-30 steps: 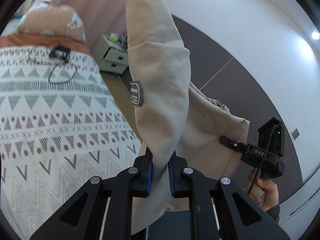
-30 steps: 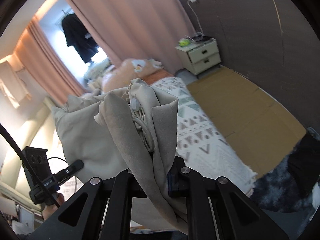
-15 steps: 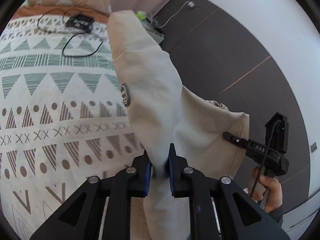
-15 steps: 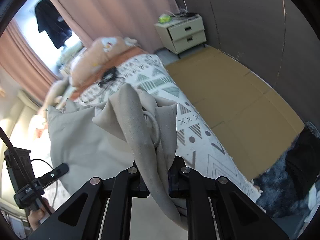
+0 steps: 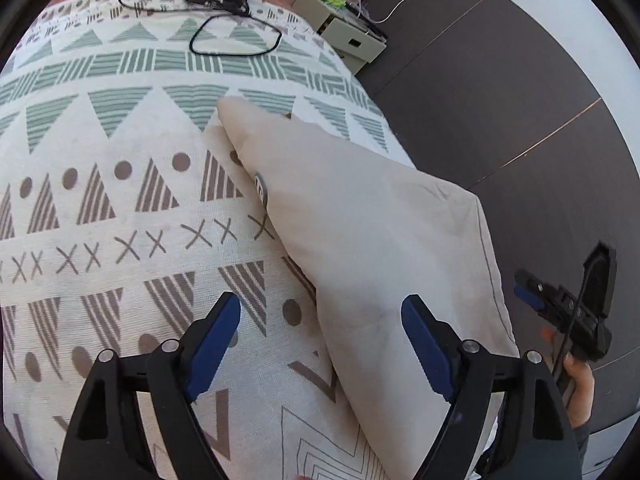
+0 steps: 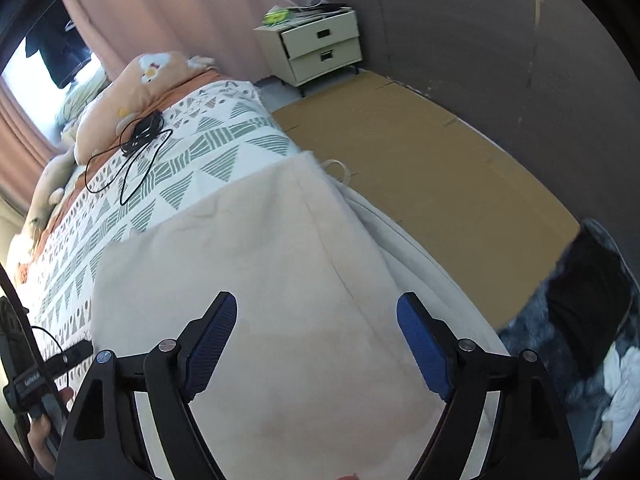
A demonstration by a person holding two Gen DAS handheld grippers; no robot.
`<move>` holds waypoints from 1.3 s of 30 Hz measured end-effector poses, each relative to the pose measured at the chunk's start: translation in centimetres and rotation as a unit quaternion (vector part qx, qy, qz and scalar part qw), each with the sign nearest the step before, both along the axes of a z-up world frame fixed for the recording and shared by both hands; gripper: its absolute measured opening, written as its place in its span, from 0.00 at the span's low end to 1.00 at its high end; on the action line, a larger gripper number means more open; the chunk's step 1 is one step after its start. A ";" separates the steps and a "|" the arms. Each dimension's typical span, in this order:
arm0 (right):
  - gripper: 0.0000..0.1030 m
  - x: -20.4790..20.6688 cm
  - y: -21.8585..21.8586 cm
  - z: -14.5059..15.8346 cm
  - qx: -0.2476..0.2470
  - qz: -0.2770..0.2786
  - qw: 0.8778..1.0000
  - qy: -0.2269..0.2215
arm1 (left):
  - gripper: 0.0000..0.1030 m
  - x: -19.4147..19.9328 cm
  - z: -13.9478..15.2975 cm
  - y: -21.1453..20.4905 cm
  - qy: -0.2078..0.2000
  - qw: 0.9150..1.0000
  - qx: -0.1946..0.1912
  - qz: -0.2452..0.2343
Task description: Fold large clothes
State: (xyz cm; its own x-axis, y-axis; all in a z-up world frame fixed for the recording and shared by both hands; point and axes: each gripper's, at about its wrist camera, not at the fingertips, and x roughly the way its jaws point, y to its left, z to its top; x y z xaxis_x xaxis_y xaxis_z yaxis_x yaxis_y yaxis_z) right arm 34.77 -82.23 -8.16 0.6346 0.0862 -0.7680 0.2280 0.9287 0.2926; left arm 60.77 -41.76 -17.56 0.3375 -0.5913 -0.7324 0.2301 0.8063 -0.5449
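opening jaws, both grippers (image 5: pixel 320 332) (image 6: pixel 316 330) above beige garment (image 5: pixel 360 232) on bed (image 5: pixel 100 216).

Beige garment (image 5: pixel 372 240), plain soft fabric with a small round patch at one edge. Lies spread flat on the patterned bedspread (image 5: pixel 120 240), below and ahead of the left gripper (image 5: pixel 320 320), reaching right to the bed's edge.

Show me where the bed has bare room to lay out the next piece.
Free: the patterned bedspread left of the beige garment, up to the black cable loop. Crowded: the head end, with cable, charger and pillow, and the right edge, where the garment lies. Both grippers' jaws are opening, gripping nothing.
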 end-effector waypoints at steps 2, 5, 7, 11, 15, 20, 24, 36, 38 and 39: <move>0.79 -2.4 -0.6 0.3 -0.003 -0.015 1.000 -0.009 | 0.81 0.2 -0.1 0.4 -0.004 1.000 -0.004 -0.001; 0.79 -5.7 -2.0 -0.1 0.001 -0.053 0.999 -0.011 | 0.81 -0.1 -0.2 0.3 -0.006 1.000 -0.015 -0.017; 0.79 -8.6 -2.7 0.0 0.001 -0.081 0.997 -0.017 | 0.81 -0.6 0.0 0.1 -0.013 0.999 -0.017 -0.025; 0.79 -12.5 -2.6 -1.0 0.004 -0.114 0.993 -0.012 | 0.72 -1.3 -0.6 -0.5 -0.012 0.999 -0.029 -0.036; 0.76 -14.3 -2.8 -3.4 0.064 -0.137 0.988 -0.009 | 0.44 -1.7 -1.3 -1.4 0.005 0.998 -0.023 -0.056; 0.23 -14.1 -4.7 -6.2 0.129 -0.152 0.980 0.010 | 0.41 -1.7 -1.3 -1.9 0.001 0.998 -0.028 -0.058; 0.11 -13.8 -6.7 -6.0 0.157 -0.155 0.975 -0.022 | 0.41 -1.0 -1.6 -2.7 0.003 0.998 -0.028 -0.056; 0.08 -14.5 -5.7 -5.2 0.129 -0.206 0.969 -0.039 | 0.41 0.1 -1.1 -4.3 -0.005 0.997 -0.013 -0.072; 0.09 -14.3 -4.6 -4.7 0.132 -0.202 0.970 -0.042 | 0.41 0.0 -0.7 -3.4 0.000 0.998 -0.013 -0.067; 0.09 -14.5 -4.2 -4.5 0.132 -0.202 0.969 -0.040 | 0.41 0.0 -0.3 -2.9 0.000 0.998 -0.015 -0.063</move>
State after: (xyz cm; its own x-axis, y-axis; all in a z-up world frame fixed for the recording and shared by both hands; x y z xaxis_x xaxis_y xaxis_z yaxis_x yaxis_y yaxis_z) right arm 20.27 -86.39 -12.69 0.7148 0.0050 -0.6993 0.5244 0.6579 0.5406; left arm 60.74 -44.65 -17.86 0.2587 -0.6509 -0.7137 0.3295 0.7540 -0.5682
